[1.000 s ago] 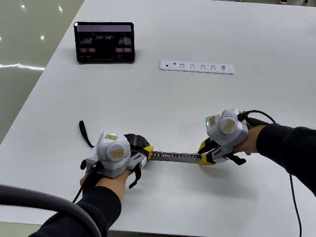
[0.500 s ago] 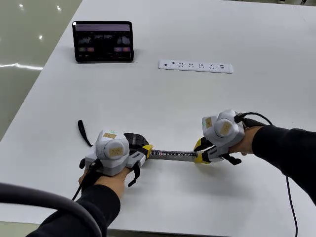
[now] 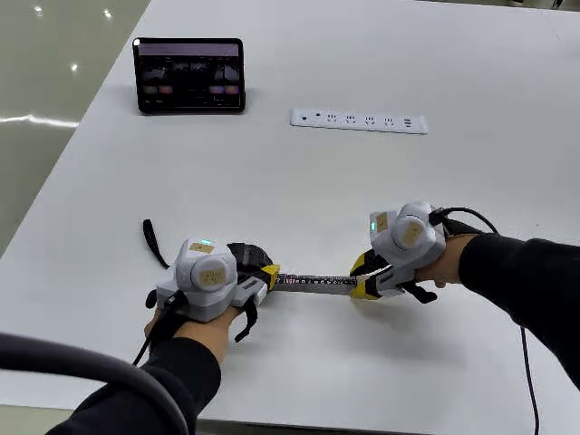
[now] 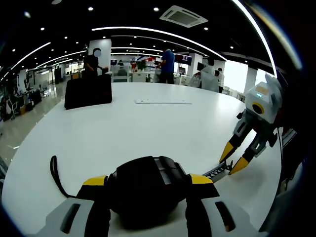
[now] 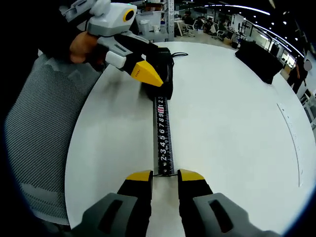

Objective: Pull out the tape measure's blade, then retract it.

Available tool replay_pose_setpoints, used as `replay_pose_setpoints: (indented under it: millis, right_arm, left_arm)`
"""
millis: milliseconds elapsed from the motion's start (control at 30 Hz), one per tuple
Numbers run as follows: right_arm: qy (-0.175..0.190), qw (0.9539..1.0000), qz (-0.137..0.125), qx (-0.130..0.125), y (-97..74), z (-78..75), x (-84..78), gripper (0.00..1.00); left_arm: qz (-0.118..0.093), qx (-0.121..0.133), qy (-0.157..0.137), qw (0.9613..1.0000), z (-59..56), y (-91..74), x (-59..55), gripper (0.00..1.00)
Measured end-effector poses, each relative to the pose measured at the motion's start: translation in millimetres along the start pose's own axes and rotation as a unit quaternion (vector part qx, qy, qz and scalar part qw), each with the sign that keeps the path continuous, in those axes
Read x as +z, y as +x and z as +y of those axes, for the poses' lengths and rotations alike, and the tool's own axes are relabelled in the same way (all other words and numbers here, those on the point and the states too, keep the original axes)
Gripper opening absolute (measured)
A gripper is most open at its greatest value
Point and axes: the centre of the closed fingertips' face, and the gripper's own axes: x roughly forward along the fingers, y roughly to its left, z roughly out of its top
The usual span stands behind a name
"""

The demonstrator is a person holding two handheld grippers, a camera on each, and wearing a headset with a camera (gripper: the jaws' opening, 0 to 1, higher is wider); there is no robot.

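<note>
The tape measure (image 3: 252, 263) sits on the near part of the white table (image 3: 362, 181), its black and yellow case lying flat a little in from the front edge. Its blade (image 5: 163, 133) runs out of the case mouth in a straight line across the tabletop, numbers up, a short length showing. A black strap (image 3: 154, 243) trails off the far side of the case.

The left gripper (image 4: 148, 180) has its jaws closed around the case, 1 on each flank, pinning it to the table. The right gripper (image 5: 165, 176) is at the other end, jaws closed on the tip of the blade, the end hook sitting just between the yellow tips. The 2 grippers face each other along the blade and stand near one another.

From where I stand I can't say whether this is the pull or the return; either way the job looks about half done. To do it well, I'd hold the case dead steady and move only the right gripper, along the line of the blade, low and level so the strip doesn't kink or twist at the mouth. On the way back, feed it in by hand and don't let it whip.

Further off, a dark tablet (image 3: 190, 75) stands propped, and a white power strip (image 3: 359, 120) lies well clear of the work
</note>
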Motion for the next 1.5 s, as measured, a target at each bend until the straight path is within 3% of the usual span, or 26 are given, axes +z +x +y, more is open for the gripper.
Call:
replay_pose_setpoints:
  millis: [100,633,1500]
  right_arm:
    - [0.042,0.9991,-0.004,0.003,2.8,0.2,-0.3,0.16]
    - [0.034,0.9994,-0.005,-0.005,3.5,1.0,1.7,0.16]
    - [0.012,0.9995,-0.025,-0.018,17.5,2.8,26.0,0.16]
  left_arm:
    - [-0.001,-0.001,-0.001,1.0000,0.3,0.1,0.1,0.58]
    - [0.001,-0.001,0.000,1.0000,-0.9,-1.7,1.0,0.58]
    - [0.002,-0.003,-0.002,1.0000,-0.6,-2.3,-0.1,0.58]
